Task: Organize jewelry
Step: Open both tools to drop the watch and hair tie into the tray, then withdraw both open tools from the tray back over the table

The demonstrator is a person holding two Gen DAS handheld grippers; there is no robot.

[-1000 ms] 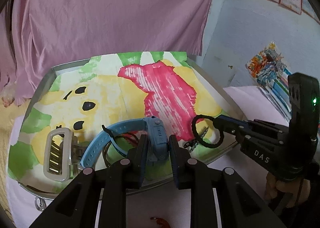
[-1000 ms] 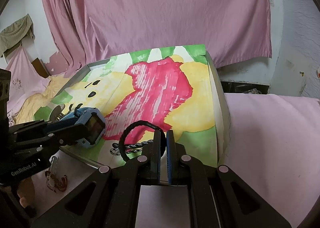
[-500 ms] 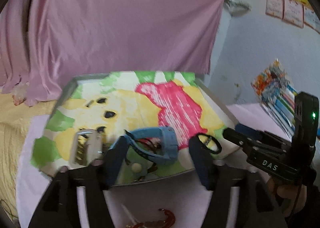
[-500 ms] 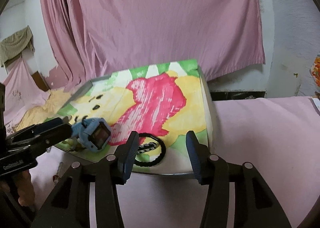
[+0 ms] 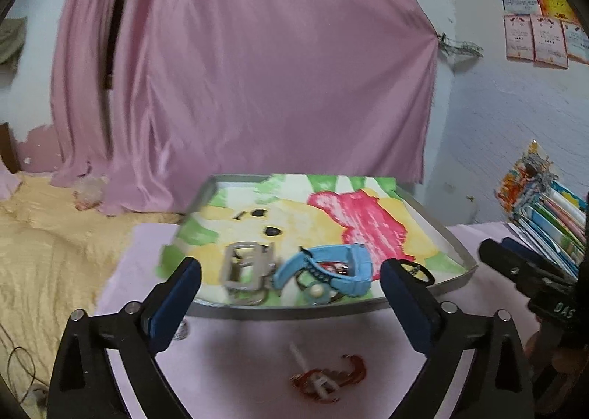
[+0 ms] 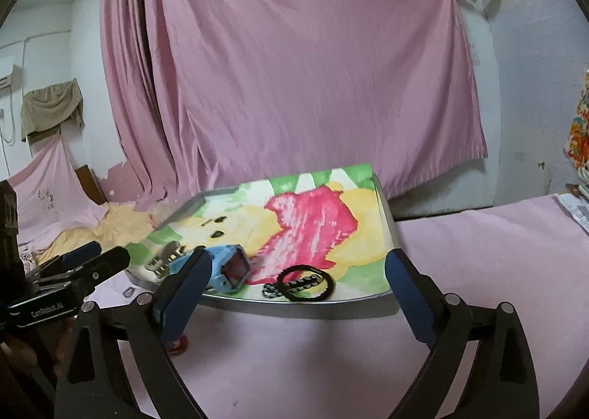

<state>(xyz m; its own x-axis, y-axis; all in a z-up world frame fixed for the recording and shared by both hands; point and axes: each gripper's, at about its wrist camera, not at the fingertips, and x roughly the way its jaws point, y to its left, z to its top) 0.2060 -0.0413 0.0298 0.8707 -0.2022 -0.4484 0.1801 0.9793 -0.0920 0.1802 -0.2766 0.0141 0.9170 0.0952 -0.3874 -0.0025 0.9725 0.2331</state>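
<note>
Your left gripper (image 5: 291,303) is spread wide w/ nothing between its blue pads, held above the pink cloth (image 5: 239,364) just short of the tray (image 5: 313,312). Your right gripper (image 6: 294,295) is likewise wide apart & empty, also in front of the tray's near rim.

Jewelry sits at the tray's near end, on the cartoon-bear print: silver metal watch band (image 5: 244,268) to the left, blue smartwatch (image 5: 331,268) beside it lying over a few small pieces too blurred to ID, then a black ring-shaped band (image 6: 305,283) w/ a short braided chain (image 6: 283,286) across it, toward the right corner.

A red clip-like piece (image 5: 327,378) lies on the cloth outside the tray, near your left gripper. Books (image 5: 548,213) stacked at far right.
</note>
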